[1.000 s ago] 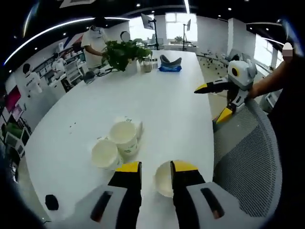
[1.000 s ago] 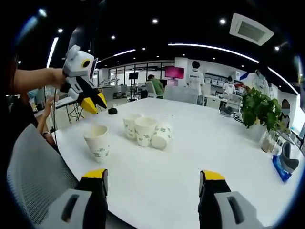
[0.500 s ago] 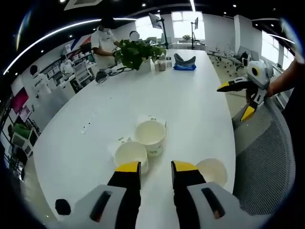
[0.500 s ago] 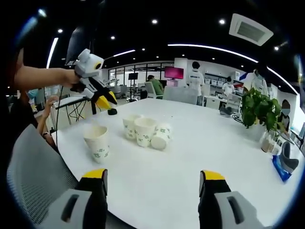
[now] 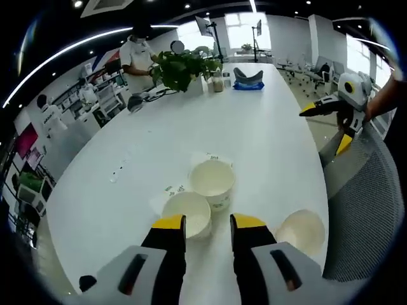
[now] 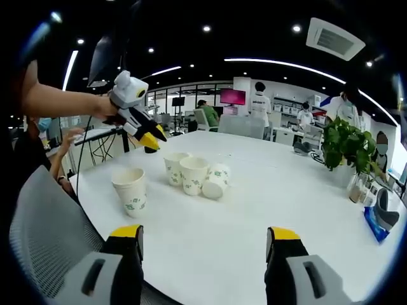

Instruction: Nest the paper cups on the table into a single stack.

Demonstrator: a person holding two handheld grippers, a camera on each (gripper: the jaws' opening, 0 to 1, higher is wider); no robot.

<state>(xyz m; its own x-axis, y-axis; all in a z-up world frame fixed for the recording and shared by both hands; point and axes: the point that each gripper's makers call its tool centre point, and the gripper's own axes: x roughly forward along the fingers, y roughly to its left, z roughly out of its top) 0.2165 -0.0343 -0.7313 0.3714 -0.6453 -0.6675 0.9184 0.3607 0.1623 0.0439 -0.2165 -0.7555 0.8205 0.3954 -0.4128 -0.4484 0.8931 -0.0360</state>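
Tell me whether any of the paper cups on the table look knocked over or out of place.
One does. In the right gripper view, the rightmost cup of the cluster of three lies tipped on its side against the upright middle cup. The lone cup nearer the table edge stands upright. Nothing looks spilled or crushed.

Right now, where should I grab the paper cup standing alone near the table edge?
Probably by the rim of the lone cup, coming from above: it stands upright, mouth open, apart from the other cups, so one finger can go inside, one outside. The left gripper hovers nearest.
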